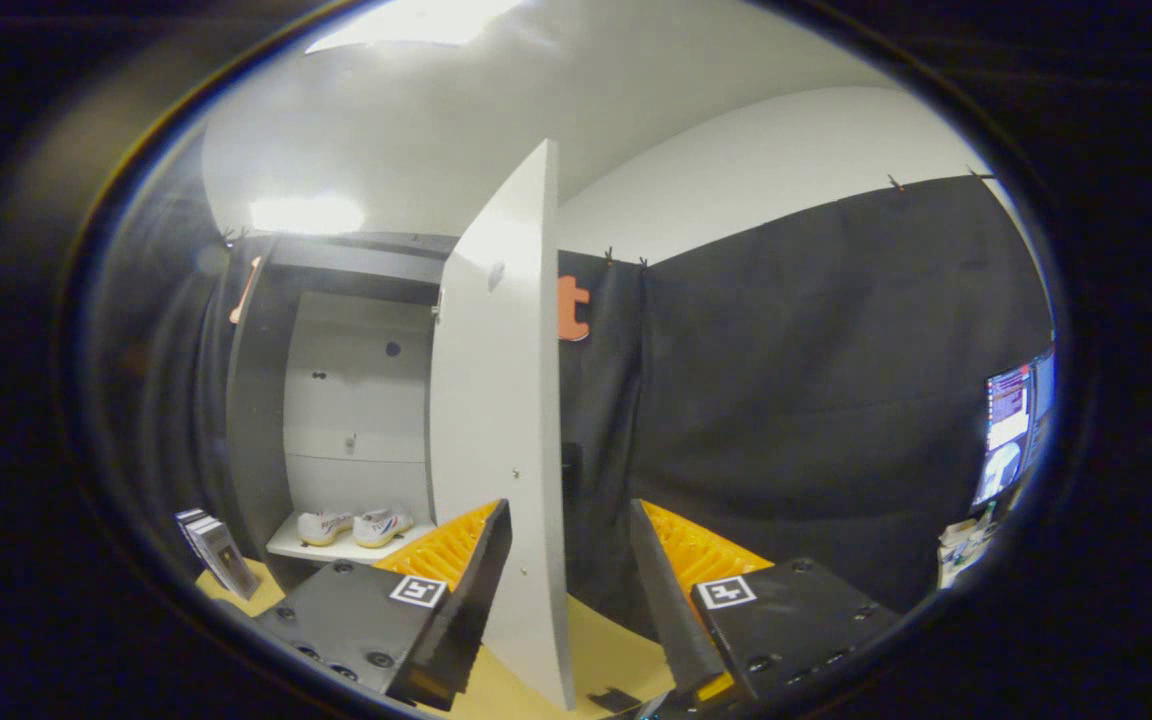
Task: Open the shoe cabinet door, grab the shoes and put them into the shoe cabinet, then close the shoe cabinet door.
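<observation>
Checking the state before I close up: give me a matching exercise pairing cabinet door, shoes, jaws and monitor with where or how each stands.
Things:
1. cabinet door
2. shoes
3. gripper jaws
4. monitor

States:
A. lit, far off beyond the right finger
B. swung open, its edge between the fingers
C. on the cabinet's bottom shelf, side by side
D. open, pressing on nothing

Pairs: 1-B, 2-C, 3-D, 4-A

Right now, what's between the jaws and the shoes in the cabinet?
In the gripper view, the open gripper straddles the edge of the white cabinet door, which is swung out. Beyond it to the left, the shoes sit on the cabinet's shelf.
</observation>
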Demonstrator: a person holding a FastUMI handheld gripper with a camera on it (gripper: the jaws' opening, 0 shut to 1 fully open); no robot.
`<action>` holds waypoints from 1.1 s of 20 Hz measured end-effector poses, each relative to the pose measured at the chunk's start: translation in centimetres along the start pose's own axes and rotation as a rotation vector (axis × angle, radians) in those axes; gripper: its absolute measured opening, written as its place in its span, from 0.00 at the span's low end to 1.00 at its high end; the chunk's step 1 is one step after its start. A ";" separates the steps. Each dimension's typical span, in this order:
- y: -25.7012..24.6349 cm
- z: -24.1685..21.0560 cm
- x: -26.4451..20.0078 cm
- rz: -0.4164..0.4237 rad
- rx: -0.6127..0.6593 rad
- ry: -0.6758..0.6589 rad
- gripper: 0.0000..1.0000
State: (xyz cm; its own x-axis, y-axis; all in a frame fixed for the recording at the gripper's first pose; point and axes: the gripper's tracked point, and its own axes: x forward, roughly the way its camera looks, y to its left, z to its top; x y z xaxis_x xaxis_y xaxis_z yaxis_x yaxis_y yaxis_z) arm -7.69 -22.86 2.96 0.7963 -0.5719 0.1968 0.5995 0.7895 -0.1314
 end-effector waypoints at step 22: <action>1.7 -5.1 7.2 0.606 0.116 0.151 0.71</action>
State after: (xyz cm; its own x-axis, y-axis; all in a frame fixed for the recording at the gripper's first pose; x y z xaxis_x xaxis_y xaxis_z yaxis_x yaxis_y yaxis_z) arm -0.54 -26.79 -0.78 0.9992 -0.0339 -0.0197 0.0325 0.9971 -0.0686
